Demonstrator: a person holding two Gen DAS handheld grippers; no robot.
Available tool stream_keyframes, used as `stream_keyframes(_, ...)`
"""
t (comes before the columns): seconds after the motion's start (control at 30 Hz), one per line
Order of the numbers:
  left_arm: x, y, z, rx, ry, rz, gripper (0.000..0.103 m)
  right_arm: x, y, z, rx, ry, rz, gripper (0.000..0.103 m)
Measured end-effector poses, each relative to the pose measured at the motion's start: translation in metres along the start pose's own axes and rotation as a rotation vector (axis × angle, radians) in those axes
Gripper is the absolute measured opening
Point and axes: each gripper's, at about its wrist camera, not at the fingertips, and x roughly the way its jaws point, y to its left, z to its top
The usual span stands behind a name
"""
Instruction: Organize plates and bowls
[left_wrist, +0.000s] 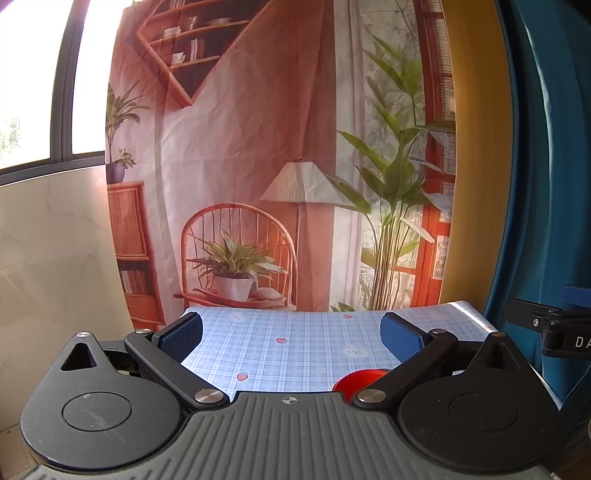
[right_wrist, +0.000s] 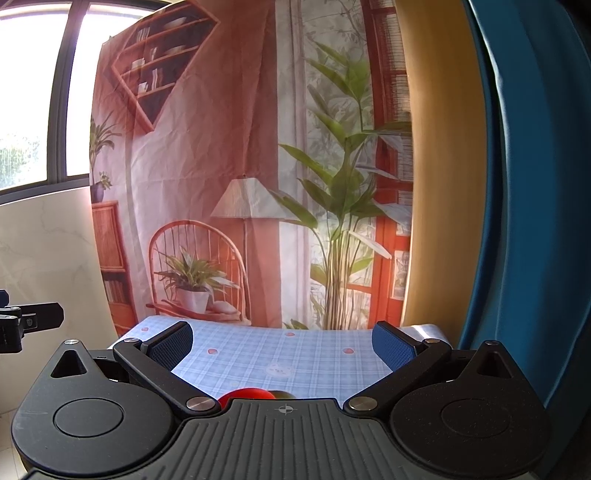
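Two grippers in view, both held above the near side of the desk (left_wrist: 295, 343), which carries a blue plaid cloth printed with strawberries and small bears. My left gripper (left_wrist: 291, 332) has its jaws spread wide, blue pads well apart, nothing between them. My right gripper (right_wrist: 282, 343) is likewise spread wide and holds nothing.

From the left wrist view I see a red dish (left_wrist: 356, 380) on the cloth, low and toward the right finger's arm, mostly hidden by the gripper body; I cannot tell whether it is a plate or a bowl. In the right wrist view the same red rim (right_wrist: 245, 394) shows just above the gripper body, with a sliver of a greenish dish (right_wrist: 284, 394) touching or just beside it on its right; which, I cannot tell.

Behind the desk hangs a printed backdrop (left_wrist: 258, 147) showing a chair, lamp and plants. A blue curtain (right_wrist: 535, 221) lies to the right.
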Motion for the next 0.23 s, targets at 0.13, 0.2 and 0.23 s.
stream_keyframes(0.13, 0.0001, 0.0001, -0.0004, 0.002, -0.002, -0.004, 0.103, 0.0004, -0.0034, -0.0015, 0.0, 0.003, -0.002, 0.103)
stream_keyframes(0.2, -0.0001, 0.0, -0.0006, 0.004, -0.003, -0.004, 0.103, 0.0004, -0.0044, -0.0017, -0.001, 0.004, -0.002, 0.103)
stream_keyframes(0.23, 0.0002, -0.0002, -0.0004, 0.004, -0.002, -0.006, 0.103, 0.0002, -0.005, -0.0019, -0.001, 0.004, -0.002, 0.103)
